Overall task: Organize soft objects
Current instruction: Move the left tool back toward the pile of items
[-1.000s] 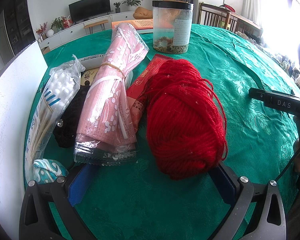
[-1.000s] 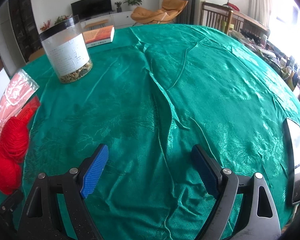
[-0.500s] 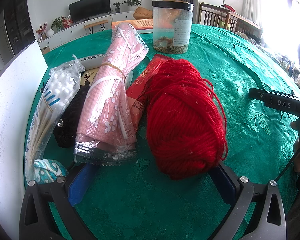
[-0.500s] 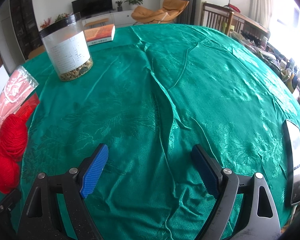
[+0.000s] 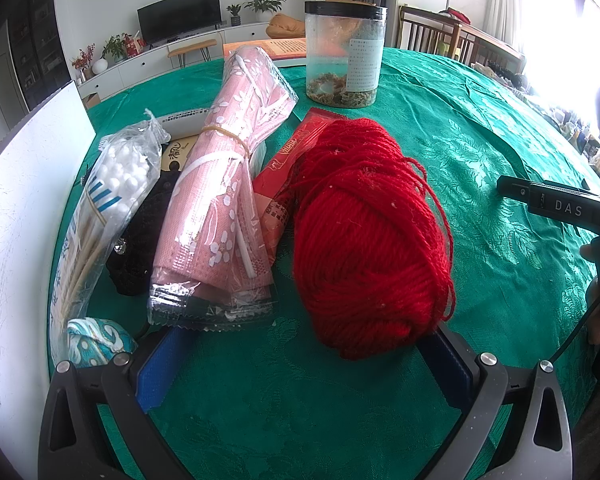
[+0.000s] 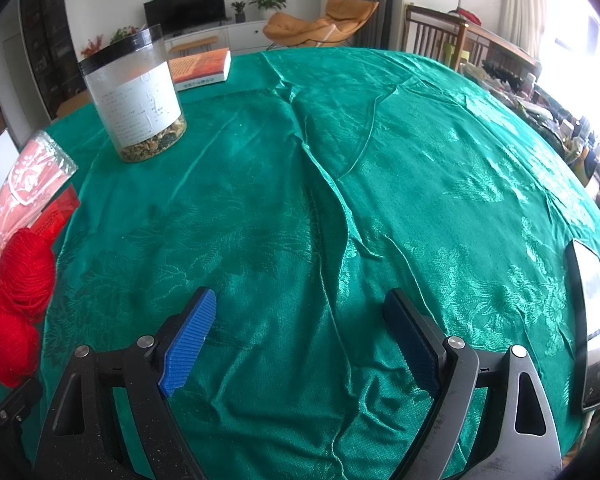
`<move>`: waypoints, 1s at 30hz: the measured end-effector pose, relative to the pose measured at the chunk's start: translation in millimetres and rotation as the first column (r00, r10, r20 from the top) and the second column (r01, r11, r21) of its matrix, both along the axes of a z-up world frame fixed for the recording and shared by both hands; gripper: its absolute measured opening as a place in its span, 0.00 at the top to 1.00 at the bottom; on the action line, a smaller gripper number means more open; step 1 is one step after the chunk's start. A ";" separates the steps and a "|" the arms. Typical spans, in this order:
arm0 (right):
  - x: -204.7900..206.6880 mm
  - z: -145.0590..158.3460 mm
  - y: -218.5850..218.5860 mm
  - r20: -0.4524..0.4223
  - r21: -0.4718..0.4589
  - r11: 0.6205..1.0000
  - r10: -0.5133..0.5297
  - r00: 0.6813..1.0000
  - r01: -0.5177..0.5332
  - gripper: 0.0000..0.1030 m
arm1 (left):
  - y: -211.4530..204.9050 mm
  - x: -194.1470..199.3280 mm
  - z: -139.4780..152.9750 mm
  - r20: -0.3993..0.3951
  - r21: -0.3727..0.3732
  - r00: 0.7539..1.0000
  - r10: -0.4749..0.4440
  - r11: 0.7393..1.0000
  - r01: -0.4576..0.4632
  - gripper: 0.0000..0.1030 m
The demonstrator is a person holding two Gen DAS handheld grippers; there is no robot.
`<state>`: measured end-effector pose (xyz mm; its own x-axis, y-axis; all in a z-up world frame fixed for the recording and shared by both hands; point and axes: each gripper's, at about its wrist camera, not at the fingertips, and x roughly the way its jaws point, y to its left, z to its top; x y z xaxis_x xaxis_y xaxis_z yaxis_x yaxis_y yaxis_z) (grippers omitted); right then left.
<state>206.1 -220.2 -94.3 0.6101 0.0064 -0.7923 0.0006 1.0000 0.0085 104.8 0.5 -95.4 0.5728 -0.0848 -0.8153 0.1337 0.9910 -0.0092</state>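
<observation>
At the bottom of the left wrist view, the left hand-held gripper is spreading its blue pads wide around the near end of the red ball of wool yarn, which is lying mid-frame on the green damask-covered table. Left of it, a pink floral roll in clear plastic is resting. The right hand-held gripper is gaping wide over bare cloth. Farther back, a clear plastic jar with a black lid is standing.
</observation>
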 end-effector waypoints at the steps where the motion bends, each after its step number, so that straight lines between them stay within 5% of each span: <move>1: 0.0 0.0 0.0 0.000 0.000 1.000 0.000 1.000 0.000 0.14 | 0.0 -0.1 0.0 0.000 0.000 1.000 0.000 1.000 0.000 0.00; 10: 0.3 -0.1 0.4 0.000 0.000 1.000 0.000 1.000 0.000 0.13 | 5.0 -29.4 11.5 -0.042 -0.028 0.998 -0.047 0.999 0.046 0.00; 18: -2.6 3.5 2.1 0.000 0.059 0.997 0.044 0.999 -0.043 0.14 | 38.4 -59.2 84.6 0.087 -0.073 0.996 -0.025 0.997 0.031 0.00; 19: -7.3 9.5 4.7 0.017 0.193 0.974 0.119 0.993 -0.120 0.14 | 43.6 -62.4 95.0 0.112 -0.077 0.994 -0.018 0.997 0.027 0.00; 21: -22.6 25.8 26.4 0.109 0.432 0.839 0.317 0.942 -0.332 0.15 | 54.3 -66.5 111.7 0.154 -0.068 0.988 0.010 0.998 0.001 0.00; 23: -37.4 38.1 69.3 0.151 0.409 0.777 0.458 0.876 -0.478 0.15 | 67.1 -67.0 122.3 0.179 -0.072 0.982 0.052 0.997 -0.040 0.00; 25: -41.5 30.2 118.6 0.078 0.393 0.712 0.604 0.793 -0.581 0.15 | 78.2 -66.2 128.3 0.180 -0.099 0.980 0.087 0.993 -0.070 0.00; 26: -43.6 21.9 141.2 0.024 0.322 0.716 0.647 0.762 -0.619 0.17 | 82.5 -66.6 129.6 0.175 -0.110 0.980 0.098 0.991 -0.080 0.00; 27: -46.7 15.2 153.1 0.000 0.189 0.760 0.633 0.774 -0.622 0.17 | 85.0 -67.9 130.7 0.172 -0.116 0.980 0.103 0.990 -0.084 0.00; 28: -45.2 11.7 151.4 0.011 0.110 0.802 0.590 0.808 -0.587 0.17 | 86.7 -70.0 131.6 0.178 -0.116 0.979 0.104 0.990 -0.084 0.00; 30: -34.0 15.3 114.1 0.068 0.195 0.868 0.452 0.889 -0.456 0.17 | 87.2 -75.2 130.1 0.191 -0.111 0.976 0.102 0.990 -0.082 0.00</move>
<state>172.1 -106.1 -79.0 0.5170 0.4431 -0.7323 -0.4555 0.8668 0.2029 29.5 87.6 34.7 0.7298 -0.1012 -0.6762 0.0512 0.9943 -0.0935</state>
